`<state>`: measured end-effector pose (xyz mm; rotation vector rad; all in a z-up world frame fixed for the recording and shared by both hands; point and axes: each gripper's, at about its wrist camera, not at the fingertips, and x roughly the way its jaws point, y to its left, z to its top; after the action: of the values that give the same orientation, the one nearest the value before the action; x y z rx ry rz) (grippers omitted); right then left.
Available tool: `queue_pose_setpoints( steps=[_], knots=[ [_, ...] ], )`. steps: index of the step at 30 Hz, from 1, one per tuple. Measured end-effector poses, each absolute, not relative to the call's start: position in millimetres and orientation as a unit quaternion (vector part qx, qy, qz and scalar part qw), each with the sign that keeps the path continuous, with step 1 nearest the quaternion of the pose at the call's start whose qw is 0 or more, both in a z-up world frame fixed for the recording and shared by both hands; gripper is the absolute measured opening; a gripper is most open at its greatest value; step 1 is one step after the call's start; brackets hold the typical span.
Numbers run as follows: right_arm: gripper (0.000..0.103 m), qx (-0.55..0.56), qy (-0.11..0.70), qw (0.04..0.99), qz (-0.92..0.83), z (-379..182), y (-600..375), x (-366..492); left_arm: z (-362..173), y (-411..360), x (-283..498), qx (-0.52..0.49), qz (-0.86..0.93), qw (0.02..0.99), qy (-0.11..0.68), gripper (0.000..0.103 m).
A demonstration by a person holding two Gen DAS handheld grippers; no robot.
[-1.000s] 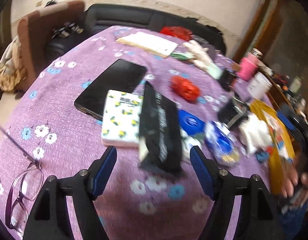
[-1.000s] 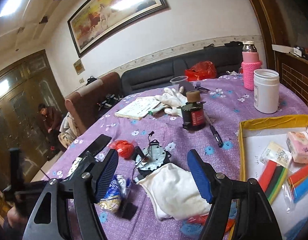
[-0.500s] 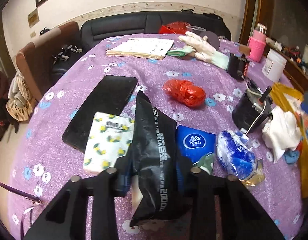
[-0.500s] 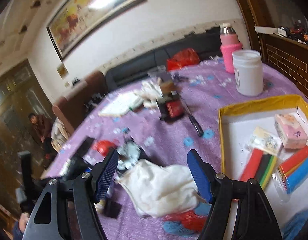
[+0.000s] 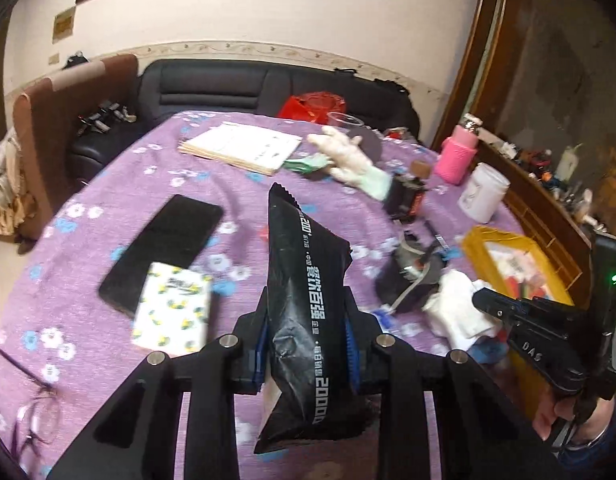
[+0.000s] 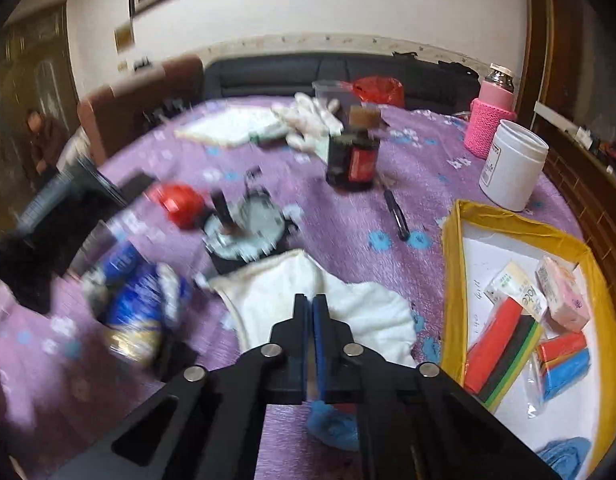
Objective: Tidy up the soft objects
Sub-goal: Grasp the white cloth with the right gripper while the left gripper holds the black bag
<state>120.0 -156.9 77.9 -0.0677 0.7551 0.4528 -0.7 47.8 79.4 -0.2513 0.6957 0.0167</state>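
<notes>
Round table under a purple floral cloth (image 5: 156,168), brown chair (image 5: 68,92) and dark sofa (image 5: 236,88) behind. Left to right: glasses (image 5: 32,428), phone (image 5: 160,248), lemon-print tissue pack (image 5: 172,312), then the left gripper (image 5: 308,340) clamped on a black pouch (image 5: 308,300) (lifted off the cloth). White towel (image 6: 320,304) lies ahead of the right gripper (image 6: 311,344), jaws pressed together, empty. Yellow tray (image 6: 452,280) far right.
</notes>
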Motion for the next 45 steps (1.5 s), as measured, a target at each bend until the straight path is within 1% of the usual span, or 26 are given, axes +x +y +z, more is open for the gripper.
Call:
queue_pose_setpoints(
  steps=[2,6,10,12,18,21,23,25,26,27,28,29,33,37,38,39,41,42,45],
  knots=[
    [0.003,0.022,0.335,0.911,0.24,93,-174,116,79,44,4,-0.142,-0.01,0.93,0.339,0.029],
    [0.003,0.078,0.283,0.923,0.25,111,-196,109,76,31,10,-0.157,-0.041,0.929,0.333,0.029],
    [0.003,0.102,0.296,0.905,0.289,110,-195,112,70,28,12,-0.163,-0.056,0.928,0.329,0.029],
    [0.003,0.095,0.312,0.895,0.304,106,-187,112,67,32,12,-0.169,-0.055,0.928,0.328,0.029],
    [0.004,0.012,0.377,0.845,0.379,84,-138,92,60,57,14,-0.198,-0.043,0.923,0.326,0.029],
    [0.004,-0.04,0.384,0.837,0.389,74,-120,81,58,63,16,-0.207,-0.043,0.92,0.331,0.029],
    [0.005,-0.042,0.37,0.846,0.382,76,-122,79,57,62,17,-0.207,-0.049,0.919,0.333,0.029],
    [0.017,-0.029,0.344,0.863,0.37,84,-132,80,58,59,16,-0.202,-0.051,0.92,0.331,0.029],
    [0.043,-0.027,0.337,0.871,0.356,87,-135,82,58,58,15,-0.198,-0.051,0.921,0.33,0.029],
    [0.072,-0.028,0.336,0.88,0.336,86,-140,86,58,58,14,-0.197,-0.051,0.922,0.33,0.029],
    [0.079,-0.027,0.338,0.882,0.328,85,-140,90,59,58,14,-0.197,-0.051,0.922,0.329,0.029],
    [0.079,-0.025,0.344,0.881,0.325,84,-142,93,59,58,14,-0.198,-0.051,0.922,0.33,0.029],
    [0.079,-0.025,0.381,0.857,0.345,77,-137,95,59,59,14,-0.2,-0.05,0.921,0.33,0.029],
    [0.078,-0.062,0.405,0.844,0.346,65,-123,84,57,58,15,-0.198,-0.05,0.921,0.332,0.029],
    [0.065,-0.07,0.414,0.842,0.339,59,-120,86,57,58,15,-0.197,-0.051,0.921,0.333,0.029],
    [0.04,-0.076,0.426,0.838,0.332,52,-117,89,57,57,15,-0.196,-0.052,0.921,0.333,0.029],
    [0.018,-0.084,0.437,0.836,0.321,43,-117,92,57,56,16,-0.194,-0.054,0.921,0.334,0.029],
    [0.013,-0.081,0.434,0.839,0.318,44,-119,93,58,55,16,-0.193,-0.056,0.921,0.333,0.029],
    [0.012,-0.03,0.404,0.85,0.336,60,-135,93,59,52,14,-0.19,-0.062,0.923,0.328,0.029]
  ],
)
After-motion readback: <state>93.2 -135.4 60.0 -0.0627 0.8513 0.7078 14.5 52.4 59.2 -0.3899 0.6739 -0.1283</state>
